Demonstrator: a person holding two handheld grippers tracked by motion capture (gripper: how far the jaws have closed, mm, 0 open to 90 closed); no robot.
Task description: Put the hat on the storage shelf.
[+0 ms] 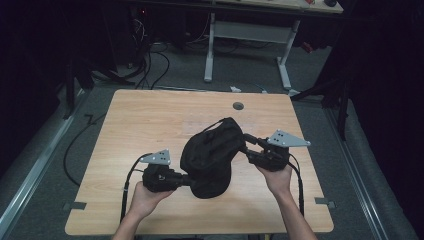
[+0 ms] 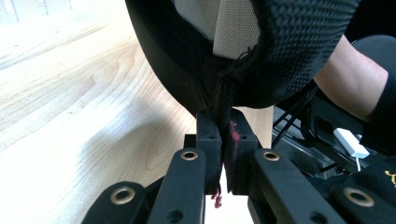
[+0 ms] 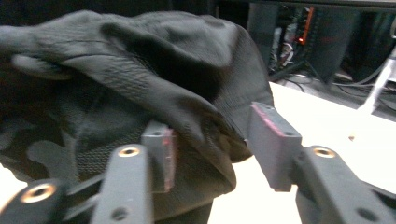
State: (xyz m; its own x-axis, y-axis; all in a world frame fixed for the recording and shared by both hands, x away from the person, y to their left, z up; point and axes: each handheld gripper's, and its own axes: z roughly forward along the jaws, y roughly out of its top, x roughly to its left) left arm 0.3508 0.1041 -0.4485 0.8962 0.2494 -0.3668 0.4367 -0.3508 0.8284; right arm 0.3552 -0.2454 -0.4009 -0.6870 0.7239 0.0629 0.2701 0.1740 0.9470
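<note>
We pinch the black bag (image 1: pixel 212 157) near its left seam with our left gripper (image 2: pixel 223 140); the right gripper (image 3: pixel 212 151), fingers apart, straddles a fold to regrip.

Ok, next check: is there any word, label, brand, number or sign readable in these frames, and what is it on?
No readable text.
A small gold mark on the dark fabric at the lower right edge of the left gripper view: cut off and too small to read.
The black bag, the table and both grippers' grey plates carry no lettering that shows.
</note>
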